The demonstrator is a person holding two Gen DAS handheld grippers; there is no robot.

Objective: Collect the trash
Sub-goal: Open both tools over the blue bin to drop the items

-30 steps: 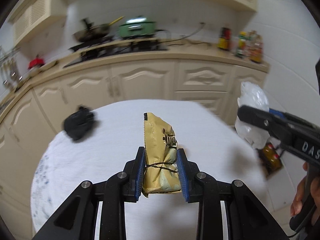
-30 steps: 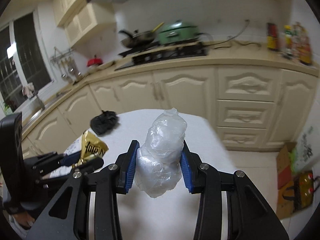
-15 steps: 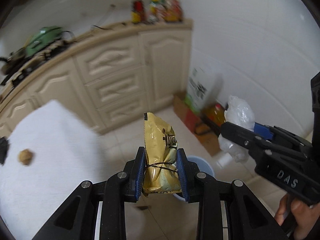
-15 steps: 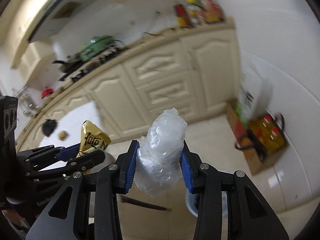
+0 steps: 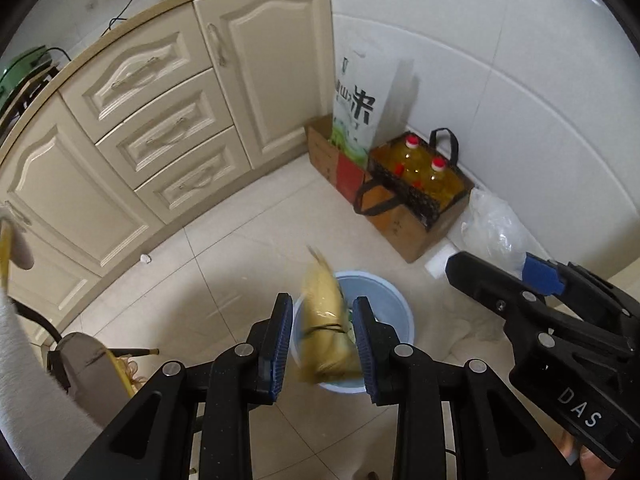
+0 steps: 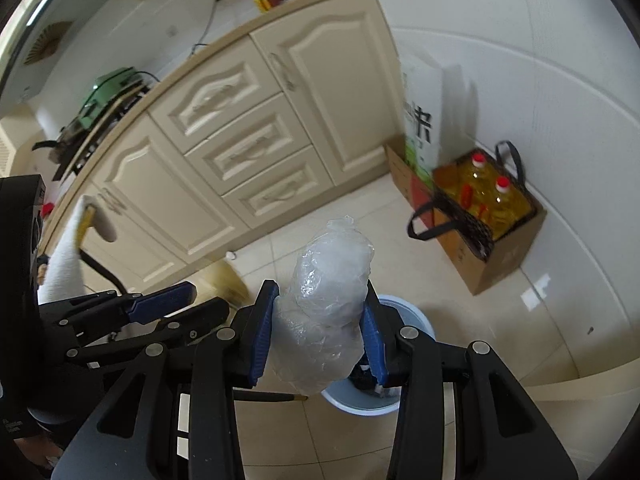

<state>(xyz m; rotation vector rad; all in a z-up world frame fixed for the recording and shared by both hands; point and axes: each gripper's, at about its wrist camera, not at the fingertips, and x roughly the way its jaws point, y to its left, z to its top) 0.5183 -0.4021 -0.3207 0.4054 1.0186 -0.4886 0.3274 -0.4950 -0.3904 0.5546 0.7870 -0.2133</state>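
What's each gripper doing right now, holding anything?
Left gripper: closed on the yellow snack wrapper, above the blue bin.
Right gripper: closed on the crumpled clear plastic bag.

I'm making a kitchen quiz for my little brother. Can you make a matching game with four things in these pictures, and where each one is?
Things:
1. yellow crinkly snack wrapper
2. clear crumpled plastic bag
3. round light blue plastic bin
4. two bottles of yellow oil with red caps

Places:
A. on the tiled floor, below both grippers
B. between the pads of the left gripper
C. in a black mesh bag inside a cardboard box by the wall
D. between the pads of the right gripper

Pairs: 1-B, 2-D, 3-A, 4-C
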